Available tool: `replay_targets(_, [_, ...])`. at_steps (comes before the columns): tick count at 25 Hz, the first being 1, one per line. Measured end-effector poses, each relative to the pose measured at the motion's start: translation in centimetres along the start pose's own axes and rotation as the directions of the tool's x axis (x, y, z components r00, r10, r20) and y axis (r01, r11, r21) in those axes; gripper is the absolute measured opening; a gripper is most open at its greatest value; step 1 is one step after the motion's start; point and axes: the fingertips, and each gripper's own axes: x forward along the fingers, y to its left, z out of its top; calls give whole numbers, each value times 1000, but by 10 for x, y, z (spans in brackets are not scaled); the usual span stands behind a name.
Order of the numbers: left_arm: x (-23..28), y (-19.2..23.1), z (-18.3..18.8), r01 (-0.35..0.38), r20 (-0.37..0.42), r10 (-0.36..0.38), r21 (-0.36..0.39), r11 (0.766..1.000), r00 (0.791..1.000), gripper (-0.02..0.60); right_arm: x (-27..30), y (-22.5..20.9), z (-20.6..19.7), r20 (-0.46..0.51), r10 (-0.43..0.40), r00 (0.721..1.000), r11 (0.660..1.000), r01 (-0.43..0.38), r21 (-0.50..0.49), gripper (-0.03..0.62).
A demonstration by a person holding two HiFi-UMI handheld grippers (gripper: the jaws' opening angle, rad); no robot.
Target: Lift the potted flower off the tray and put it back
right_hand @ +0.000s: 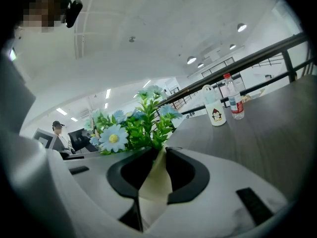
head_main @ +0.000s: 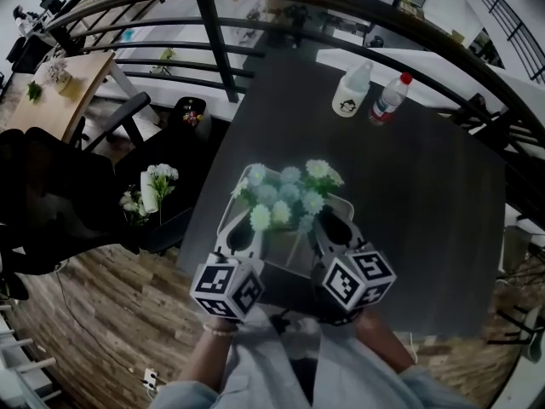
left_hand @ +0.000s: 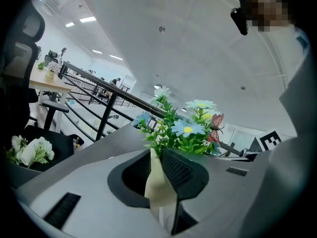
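The potted flower [head_main: 289, 196] has pale blue and white daisies over green leaves in a cream pot. In the head view it sits between both grippers, over the white tray [head_main: 348, 207] on the dark table; whether the pot touches the tray is hidden. My left gripper [head_main: 247, 237] pinches the pot's left rim, and my right gripper [head_main: 334, 228] pinches its right rim. In the left gripper view the cream pot wall [left_hand: 158, 185] is clamped by the left gripper [left_hand: 157, 157], with blooms [left_hand: 187, 129] above. The right gripper [right_hand: 159, 155] likewise grips the pot wall [right_hand: 154, 185] below the flowers [right_hand: 132, 128].
A white penguin bottle [head_main: 352, 90] and a red-capped bottle [head_main: 390, 98] stand at the table's far side [head_main: 426, 194]. A black railing [head_main: 213, 24] runs behind. To the left, a black chair holds a bunch of white flowers [head_main: 155, 186] above wooden floor.
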Motion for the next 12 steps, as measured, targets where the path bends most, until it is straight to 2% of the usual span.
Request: replay_targets(12, [-6, -11, 13, 14, 44, -15, 20, 1000, 999, 67, -11, 7, 20, 52, -7, 999, 1000, 8, -18, 89])
